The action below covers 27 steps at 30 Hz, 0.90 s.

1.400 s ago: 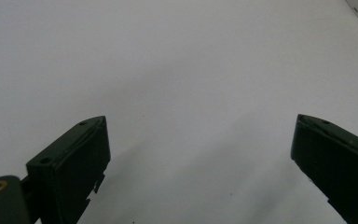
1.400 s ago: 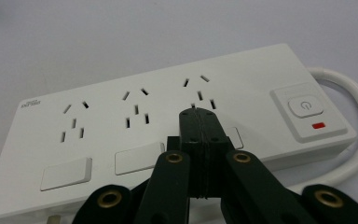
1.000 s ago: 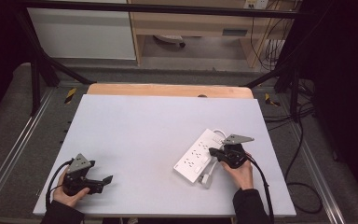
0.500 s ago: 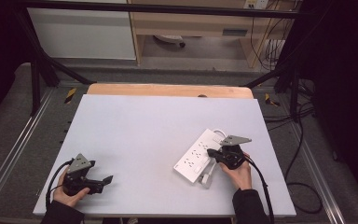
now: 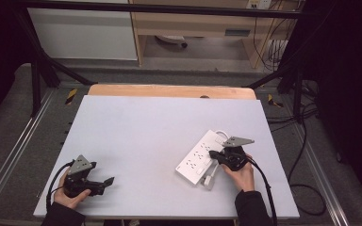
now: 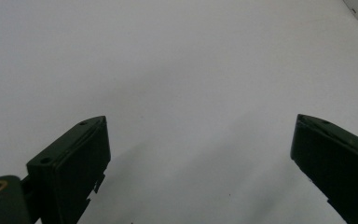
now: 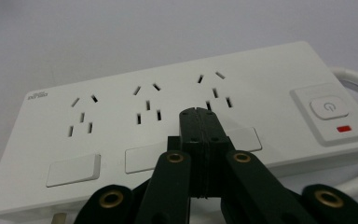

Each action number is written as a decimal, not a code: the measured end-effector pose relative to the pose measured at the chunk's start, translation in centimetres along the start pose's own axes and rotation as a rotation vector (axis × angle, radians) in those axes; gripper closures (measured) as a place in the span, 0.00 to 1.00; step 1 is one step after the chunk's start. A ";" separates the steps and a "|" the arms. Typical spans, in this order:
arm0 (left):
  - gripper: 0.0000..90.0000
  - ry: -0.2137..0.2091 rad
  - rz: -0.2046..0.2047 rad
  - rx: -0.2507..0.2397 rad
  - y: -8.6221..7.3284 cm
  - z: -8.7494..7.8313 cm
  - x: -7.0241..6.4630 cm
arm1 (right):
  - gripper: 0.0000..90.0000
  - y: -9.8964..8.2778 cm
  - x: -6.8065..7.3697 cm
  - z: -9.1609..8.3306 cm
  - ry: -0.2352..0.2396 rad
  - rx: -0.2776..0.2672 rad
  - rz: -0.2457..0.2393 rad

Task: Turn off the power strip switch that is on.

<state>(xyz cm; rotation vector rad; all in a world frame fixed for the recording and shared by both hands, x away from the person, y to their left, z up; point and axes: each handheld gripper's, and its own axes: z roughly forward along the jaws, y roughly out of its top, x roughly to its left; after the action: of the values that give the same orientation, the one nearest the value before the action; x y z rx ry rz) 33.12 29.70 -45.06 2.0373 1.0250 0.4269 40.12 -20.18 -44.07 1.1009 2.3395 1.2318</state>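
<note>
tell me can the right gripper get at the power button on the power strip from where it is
Probably yes. The right gripper, fingers shut, hovers over the power strip near its third outlet, and the power button lies just beside it with nothing between them. A short sideways move should reach it.

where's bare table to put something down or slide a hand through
Most of the table is bare: the whole far half up to the wooden edge strip, and the wide middle stretch between the left gripper and the power strip. It is crowded only at the near right, where the shut right gripper sits over the power strip, its plug beside it.
</note>
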 end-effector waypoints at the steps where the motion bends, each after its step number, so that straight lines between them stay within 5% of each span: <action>1: 0.05 0.000 0.000 0.000 0.0 0.0 0.0 | 1.00 0.1 0.0 0.0 -0.001 0.002 -0.005; 27: 0.05 0.002 0.001 0.000 0.0 0.0 0.0 | 1.00 -0.1 -0.2 -0.1 -0.028 -0.010 -0.010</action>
<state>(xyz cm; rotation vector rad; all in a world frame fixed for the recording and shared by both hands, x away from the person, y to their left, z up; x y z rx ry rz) 33.10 29.70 -45.05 2.0379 1.0245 0.4294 40.20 -20.42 -44.13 1.0945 2.3131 1.2159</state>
